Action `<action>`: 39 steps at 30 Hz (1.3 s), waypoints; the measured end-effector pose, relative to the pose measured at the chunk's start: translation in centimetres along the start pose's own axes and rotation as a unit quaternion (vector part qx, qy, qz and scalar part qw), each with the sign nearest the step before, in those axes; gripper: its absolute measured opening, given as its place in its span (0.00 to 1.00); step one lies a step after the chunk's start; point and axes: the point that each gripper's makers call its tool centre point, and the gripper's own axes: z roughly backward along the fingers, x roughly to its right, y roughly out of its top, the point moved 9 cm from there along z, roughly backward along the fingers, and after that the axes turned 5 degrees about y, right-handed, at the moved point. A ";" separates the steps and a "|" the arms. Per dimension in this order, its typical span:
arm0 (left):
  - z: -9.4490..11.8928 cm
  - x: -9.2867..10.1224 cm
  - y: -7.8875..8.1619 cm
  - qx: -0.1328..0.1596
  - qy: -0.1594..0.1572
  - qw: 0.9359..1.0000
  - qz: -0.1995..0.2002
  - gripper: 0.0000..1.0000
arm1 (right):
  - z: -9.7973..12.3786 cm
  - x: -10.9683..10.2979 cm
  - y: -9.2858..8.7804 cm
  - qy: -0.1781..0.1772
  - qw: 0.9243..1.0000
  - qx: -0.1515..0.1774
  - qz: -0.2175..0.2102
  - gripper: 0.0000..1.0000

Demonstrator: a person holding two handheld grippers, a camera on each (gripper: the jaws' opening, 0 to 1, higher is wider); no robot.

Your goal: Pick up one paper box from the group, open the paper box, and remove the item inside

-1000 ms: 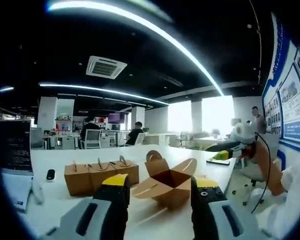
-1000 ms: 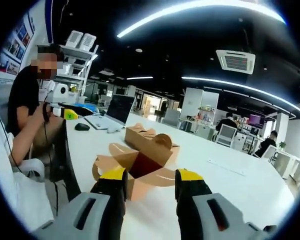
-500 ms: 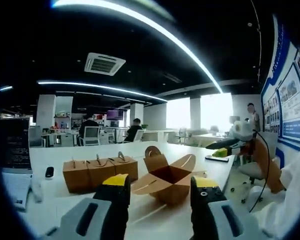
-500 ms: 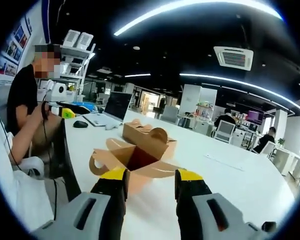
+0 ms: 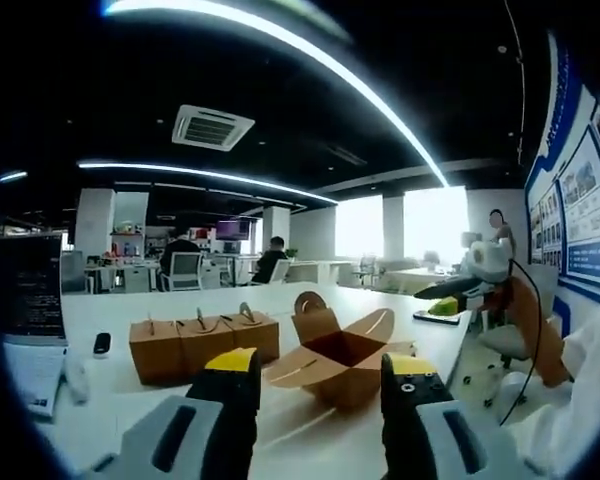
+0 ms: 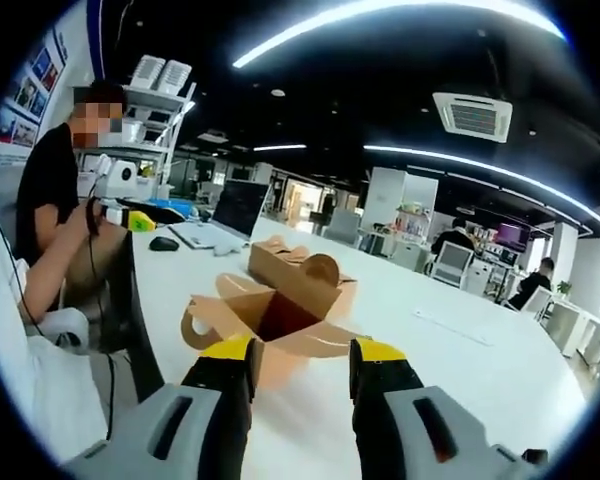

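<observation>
An opened brown paper box [image 5: 337, 356] stands on the white table [image 5: 110, 400], its flaps spread wide and its inside dark. Whether anything lies in it I cannot tell. To its left is a row of closed brown boxes [image 5: 202, 343] with wire handles. My left gripper [image 5: 320, 372] is open in front of the opened box, short of it, with nothing between its jaws. In the right gripper view the same opened box [image 6: 263, 318] sits just beyond my open right gripper [image 6: 300, 350], and the closed boxes [image 6: 302, 278] stand behind it.
A person [image 6: 50, 200] sits at the table's end holding a yellow-tipped tool [image 6: 132, 219], near a laptop [image 6: 225, 215] and a mouse [image 6: 163, 243]. A dark screen [image 5: 30, 290] and a small black object [image 5: 101, 345] lie at the left. A flat sheet [image 6: 450, 328] rests on the table.
Both views have drifted slightly with the hands. The boxes stay in place and both grippers remain open.
</observation>
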 end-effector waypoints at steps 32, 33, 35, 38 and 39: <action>-2.3 -1.2 -1.9 -0.025 -0.002 1.000 0.015 0.49 | -5.0 4.1 10.1 0.090 0.975 -0.141 0.144 0.35; -2.4 -1.3 -2.0 -0.026 -0.002 1.000 0.016 0.49 | -5.3 4.1 10.2 0.098 0.974 -0.145 0.144 0.35; -2.6 -1.4 -2.3 -0.031 -0.002 0.999 0.019 0.49 | -5.9 3.9 10.4 0.111 0.972 -0.151 0.145 0.35; -2.8 -1.7 -2.6 -0.035 0.002 0.999 0.024 0.49 | -6.9 3.8 10.7 0.125 0.967 -0.163 0.152 0.35; -2.8 -1.7 -2.6 -0.036 0.001 0.999 0.024 0.49 | -7.3 3.8 10.8 0.129 0.965 -0.166 0.155 0.35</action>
